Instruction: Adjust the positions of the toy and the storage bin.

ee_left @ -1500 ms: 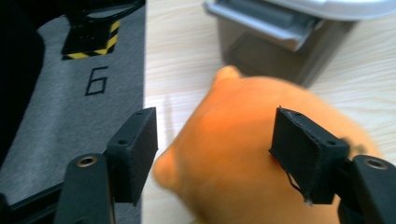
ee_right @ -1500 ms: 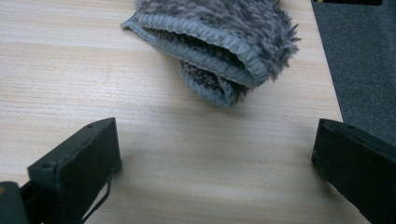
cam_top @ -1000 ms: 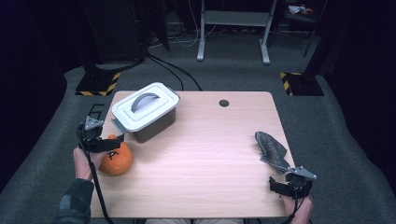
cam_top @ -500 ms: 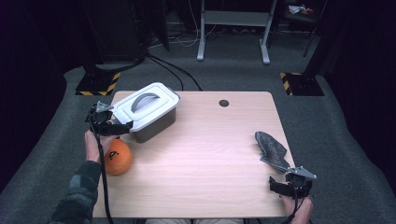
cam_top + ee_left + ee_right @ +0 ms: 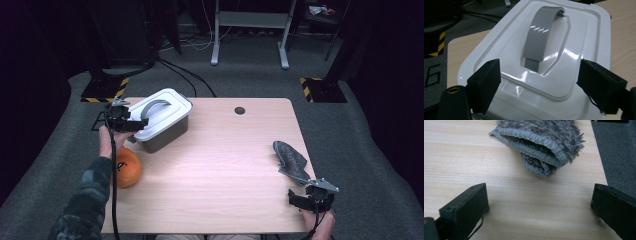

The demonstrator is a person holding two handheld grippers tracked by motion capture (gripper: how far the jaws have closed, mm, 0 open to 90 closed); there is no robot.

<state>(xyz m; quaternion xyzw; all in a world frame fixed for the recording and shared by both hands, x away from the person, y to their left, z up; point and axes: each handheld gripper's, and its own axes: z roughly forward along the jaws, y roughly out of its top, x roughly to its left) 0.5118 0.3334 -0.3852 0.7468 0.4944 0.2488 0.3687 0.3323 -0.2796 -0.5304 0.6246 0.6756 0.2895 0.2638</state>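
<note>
A grey box with a white lid (image 5: 161, 106) and a grey handle (image 5: 153, 105) stands at the table's far left. My left gripper (image 5: 136, 125) is open at the lid's near-left edge, its jaws wide on either side of the handle (image 5: 543, 32) above the lid (image 5: 584, 47). An orange ball (image 5: 127, 167) lies on the table just nearer than that hand. A fuzzy grey cloth (image 5: 291, 161) lies near the right edge. My right gripper (image 5: 306, 200) stands open at the front right corner, just short of the cloth (image 5: 541, 140), nothing between its jaws.
The wooden table (image 5: 225, 165) has a dark round hole (image 5: 240, 110) near its far edge. Beyond the table, cables and metal stand legs (image 5: 248, 35) sit on grey carpet, with yellow-black striped feet (image 5: 105, 92) at both sides.
My left gripper has moved away from the orange ball, forward and right, up to the lid of the box. The right gripper has stayed where it was.
</note>
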